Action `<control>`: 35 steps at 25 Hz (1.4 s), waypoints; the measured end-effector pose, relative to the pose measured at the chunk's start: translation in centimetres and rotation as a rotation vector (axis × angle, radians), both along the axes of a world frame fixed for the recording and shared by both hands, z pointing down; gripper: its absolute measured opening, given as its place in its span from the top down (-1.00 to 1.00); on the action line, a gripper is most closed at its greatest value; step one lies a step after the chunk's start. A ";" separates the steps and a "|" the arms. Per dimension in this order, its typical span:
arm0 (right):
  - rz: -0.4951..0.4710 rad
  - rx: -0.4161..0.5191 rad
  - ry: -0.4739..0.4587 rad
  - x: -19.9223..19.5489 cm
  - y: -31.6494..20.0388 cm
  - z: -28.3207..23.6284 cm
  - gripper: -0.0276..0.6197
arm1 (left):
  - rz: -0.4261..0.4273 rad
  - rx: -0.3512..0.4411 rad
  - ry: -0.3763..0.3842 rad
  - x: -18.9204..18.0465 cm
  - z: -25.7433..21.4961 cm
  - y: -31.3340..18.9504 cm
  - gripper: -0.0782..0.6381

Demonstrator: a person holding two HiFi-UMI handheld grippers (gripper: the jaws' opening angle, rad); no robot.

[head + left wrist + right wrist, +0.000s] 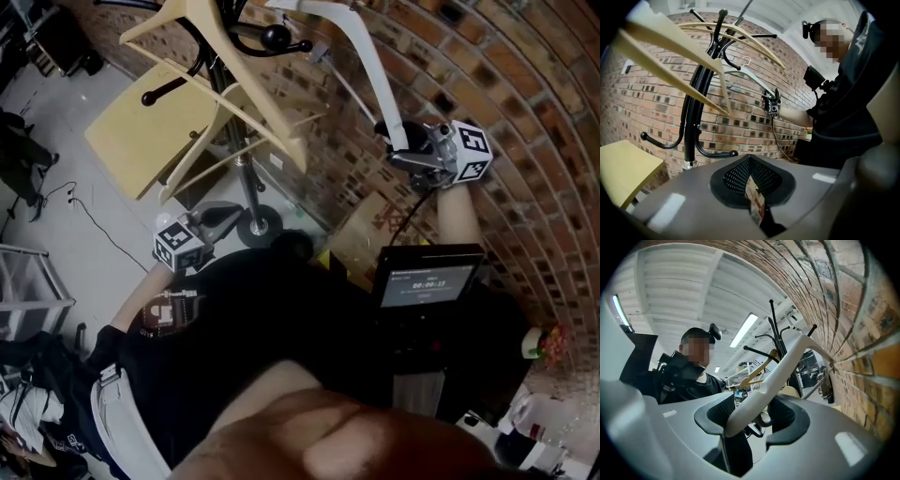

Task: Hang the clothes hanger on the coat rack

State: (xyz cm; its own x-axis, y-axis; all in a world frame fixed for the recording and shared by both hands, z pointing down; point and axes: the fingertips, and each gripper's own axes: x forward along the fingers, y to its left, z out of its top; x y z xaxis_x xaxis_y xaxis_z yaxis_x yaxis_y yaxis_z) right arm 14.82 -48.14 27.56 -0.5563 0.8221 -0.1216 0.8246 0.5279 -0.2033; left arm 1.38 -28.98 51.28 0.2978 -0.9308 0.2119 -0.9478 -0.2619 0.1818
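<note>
A white clothes hanger [370,56] is raised beside the brick wall, and my right gripper [392,141] is shut on the lower end of one arm. In the right gripper view that arm [783,371] runs up from between the pads [717,416] toward the black coat rack [776,329]. The rack's pole [246,178] stands left of the hanger, with wooden hangers [234,66] on its upper hooks. My left gripper [220,217] hovers low near the rack's base, shut with nothing in it. Its view shows the pole [693,108], the white hanger [750,75] and the right gripper [771,104] beyond.
A brick wall [525,187] runs along the right. A pale yellow tabletop [141,131] stands left of the rack. A black unit with a lit screen [427,281] sits below the right arm. A metal cart [28,281] stands at the far left.
</note>
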 end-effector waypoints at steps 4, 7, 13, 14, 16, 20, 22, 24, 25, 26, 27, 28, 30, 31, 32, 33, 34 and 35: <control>-0.058 0.019 -0.002 -2.7 -0.4 -0.7 0.18 | -0.040 -0.012 0.000 -0.8 -0.3 0.5 0.80; -0.092 0.037 0.001 -4.8 -0.6 -1.0 0.18 | -0.066 -0.015 -0.011 -1.5 -0.4 0.8 0.80; -0.138 0.059 0.019 -8.2 -1.0 -1.4 0.18 | -0.127 -0.009 -0.027 -3.0 -0.9 1.8 0.80; -0.144 0.063 0.021 -8.7 -1.1 -1.4 0.18 | -0.137 -0.007 -0.027 -3.1 -1.0 1.9 0.80; -0.155 0.068 0.023 -9.6 -1.0 -1.3 0.18 | -0.159 -0.003 -0.025 -3.4 -1.2 2.3 0.80; -0.174 0.051 0.021 -11.0 -1.2 -0.9 0.18 | -0.199 0.011 -0.036 -4.4 -1.6 2.9 0.80; -0.178 0.046 0.024 -11.6 -1.3 -0.7 0.18 | -0.222 0.013 -0.039 -5.1 -1.7 3.2 0.80; -0.183 0.048 0.031 -12.1 -1.3 -0.4 0.18 | -0.248 0.012 -0.041 -5.8 -1.6 3.4 0.80; -0.186 0.049 0.035 -12.4 -1.4 -0.2 0.18 | -0.261 0.010 -0.040 -6.2 -1.5 3.5 0.80; -0.189 0.050 0.040 -12.6 -1.4 -0.1 0.18 | -0.273 0.009 -0.038 -6.5 -1.4 3.7 0.80; -0.191 0.049 0.044 -12.8 -1.5 0.1 0.18 | -0.283 0.008 -0.037 -6.8 -1.4 3.8 0.80; -0.193 0.047 0.047 -13.0 -1.6 0.1 0.17 | -0.290 0.008 -0.036 -6.9 -1.4 3.9 0.80; -0.195 0.045 0.054 -13.4 -1.8 0.4 0.17 | -0.296 0.011 -0.037 -7.1 -1.5 3.9 0.80; -0.195 0.047 0.060 -13.6 -1.9 0.6 0.17 | -0.297 0.012 -0.038 -7.1 -1.6 4.0 0.80; -0.195 0.051 0.068 -13.8 -1.9 0.9 0.18 | -0.299 0.012 -0.040 -7.1 -1.6 4.0 0.80; -0.196 0.057 0.078 -13.9 -1.9 1.5 0.18 | -0.300 0.012 -0.040 -7.1 -1.5 4.1 0.80; -0.200 0.062 0.088 -13.8 -1.9 2.2 0.18 | -0.301 0.011 -0.039 -7.1 -1.4 4.1 0.80; -0.206 0.064 0.097 -13.5 -1.8 3.0 0.18 | -0.301 0.010 -0.039 -7.1 -1.3 4.2 0.80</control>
